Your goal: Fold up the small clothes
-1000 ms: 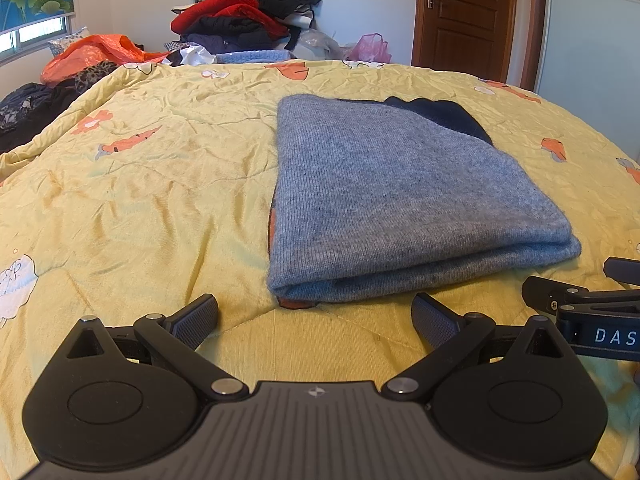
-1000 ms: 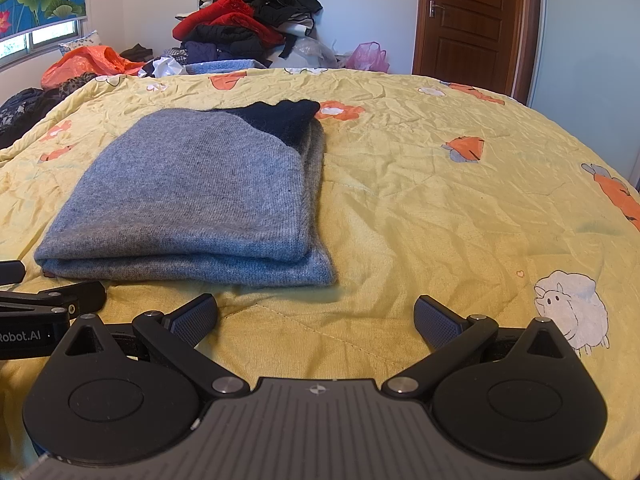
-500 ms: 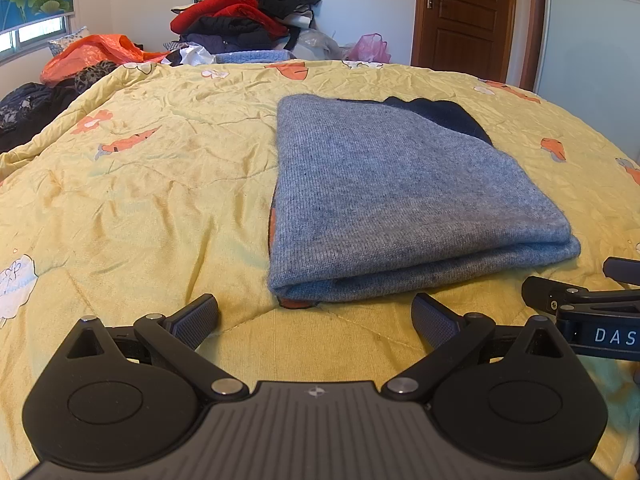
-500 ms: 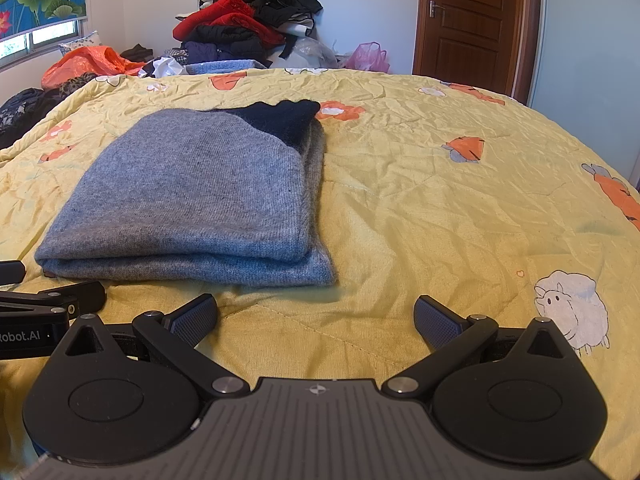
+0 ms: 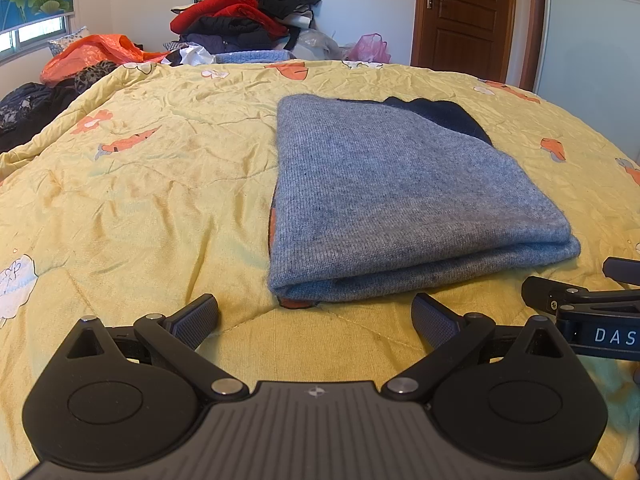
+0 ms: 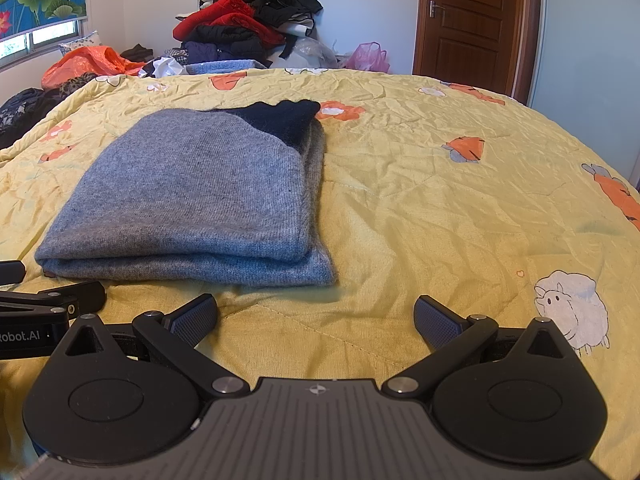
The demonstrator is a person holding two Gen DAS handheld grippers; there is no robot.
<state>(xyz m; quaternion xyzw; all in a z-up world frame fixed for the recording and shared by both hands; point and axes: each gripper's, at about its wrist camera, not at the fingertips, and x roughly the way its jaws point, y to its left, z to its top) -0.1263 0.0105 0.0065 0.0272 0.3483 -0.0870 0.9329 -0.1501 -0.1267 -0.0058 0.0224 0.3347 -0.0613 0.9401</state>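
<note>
A grey knit sweater [image 5: 400,196] with a dark navy part at its far end lies folded in a flat rectangle on the yellow bedspread [image 5: 140,208]. It also shows in the right wrist view [image 6: 200,200]. My left gripper [image 5: 316,316] is open and empty, just short of the sweater's near folded edge. My right gripper [image 6: 316,316] is open and empty, to the right of the sweater's near corner. Each gripper shows at the edge of the other's view, the right one [image 5: 580,300] and the left one [image 6: 52,304].
A pile of red, black and dark clothes [image 5: 248,16] is stacked beyond the bed's far edge. An orange bag [image 5: 96,54] and dark clothes lie at the far left. A brown door [image 5: 464,16] stands at the back right.
</note>
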